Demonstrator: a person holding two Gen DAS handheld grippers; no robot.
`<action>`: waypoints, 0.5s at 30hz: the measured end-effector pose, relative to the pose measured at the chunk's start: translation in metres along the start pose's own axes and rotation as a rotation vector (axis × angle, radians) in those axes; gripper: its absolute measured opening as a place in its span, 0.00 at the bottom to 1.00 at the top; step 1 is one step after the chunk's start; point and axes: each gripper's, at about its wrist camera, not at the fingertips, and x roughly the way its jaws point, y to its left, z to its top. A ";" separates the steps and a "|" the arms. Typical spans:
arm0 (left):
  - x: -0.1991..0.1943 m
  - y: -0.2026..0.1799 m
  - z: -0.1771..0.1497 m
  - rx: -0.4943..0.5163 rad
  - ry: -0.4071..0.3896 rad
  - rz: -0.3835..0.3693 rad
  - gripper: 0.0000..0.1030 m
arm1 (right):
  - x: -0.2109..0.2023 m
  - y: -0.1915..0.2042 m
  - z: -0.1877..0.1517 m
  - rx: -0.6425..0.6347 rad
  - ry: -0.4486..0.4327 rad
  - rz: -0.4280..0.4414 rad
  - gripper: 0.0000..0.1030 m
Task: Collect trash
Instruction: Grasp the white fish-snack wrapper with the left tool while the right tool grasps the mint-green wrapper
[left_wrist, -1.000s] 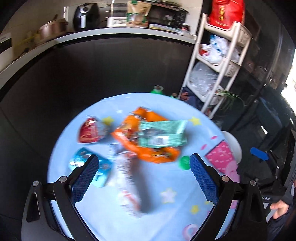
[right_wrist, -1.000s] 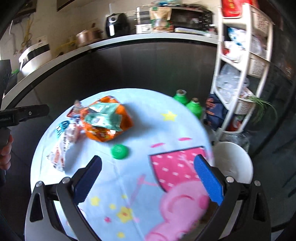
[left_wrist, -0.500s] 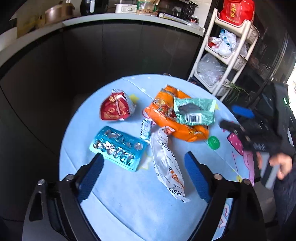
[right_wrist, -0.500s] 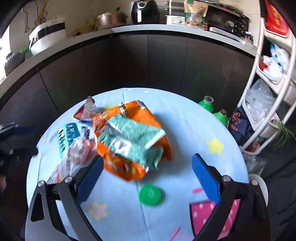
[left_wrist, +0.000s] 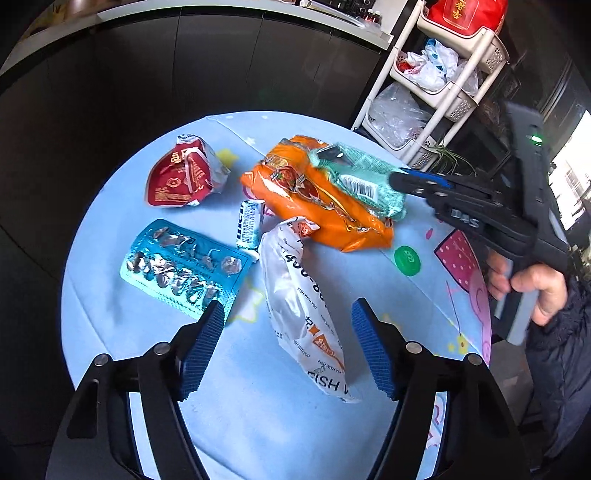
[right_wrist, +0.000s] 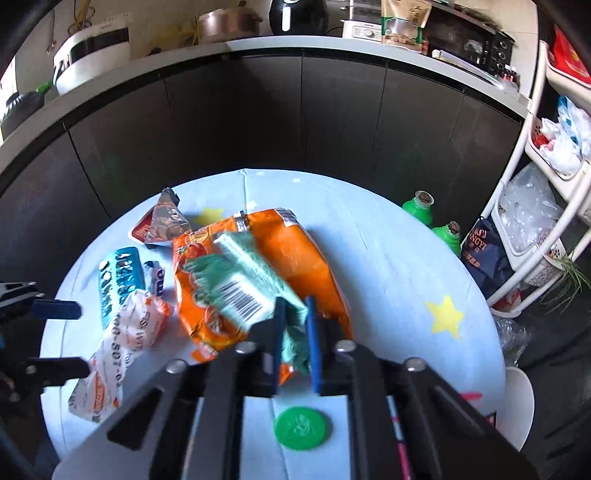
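Right wrist view: your right gripper (right_wrist: 294, 320) is closing, pads pinched on the near edge of the green wrapper (right_wrist: 240, 280), which lies on the orange bag (right_wrist: 295, 258) at mid table (right_wrist: 388, 258). Green cap (right_wrist: 303, 422) sits just below the jaws. Left wrist view: your left gripper (left_wrist: 288, 347) is closing, jaws apart, straddling the white bag (left_wrist: 303, 306) without touching it. Blister pack (left_wrist: 184, 266) and red wrapper (left_wrist: 181, 177) lie left of it.
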 end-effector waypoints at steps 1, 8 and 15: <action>0.002 -0.001 0.000 0.001 0.002 -0.002 0.65 | -0.005 0.000 -0.003 0.000 -0.006 -0.001 0.07; 0.015 -0.005 -0.002 -0.005 0.029 -0.007 0.55 | -0.046 0.001 -0.029 0.033 -0.052 0.005 0.06; 0.028 -0.008 0.000 -0.028 0.083 -0.008 0.49 | -0.074 -0.004 -0.051 0.074 -0.072 0.015 0.06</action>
